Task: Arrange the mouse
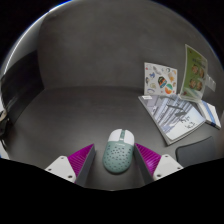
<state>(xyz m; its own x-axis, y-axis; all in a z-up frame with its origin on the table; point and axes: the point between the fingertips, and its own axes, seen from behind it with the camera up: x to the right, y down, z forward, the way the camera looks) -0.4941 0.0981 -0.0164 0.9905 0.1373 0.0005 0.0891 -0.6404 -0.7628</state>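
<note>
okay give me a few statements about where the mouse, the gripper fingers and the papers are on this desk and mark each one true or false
1. The mouse sits between the gripper fingers. True.
2. The mouse is plain black. False: it is pale, mint and white, with a perforated shell.
3. The printed papers lie under the mouse. False: they lie beyond the fingers, off to the right, apart from the mouse.
4. The mouse rests on the grey desk. True.
5. The fingers are shut flat against each other. False: they stand apart with the mouse in the gap; whether the pads press on its sides cannot be told.
</note>
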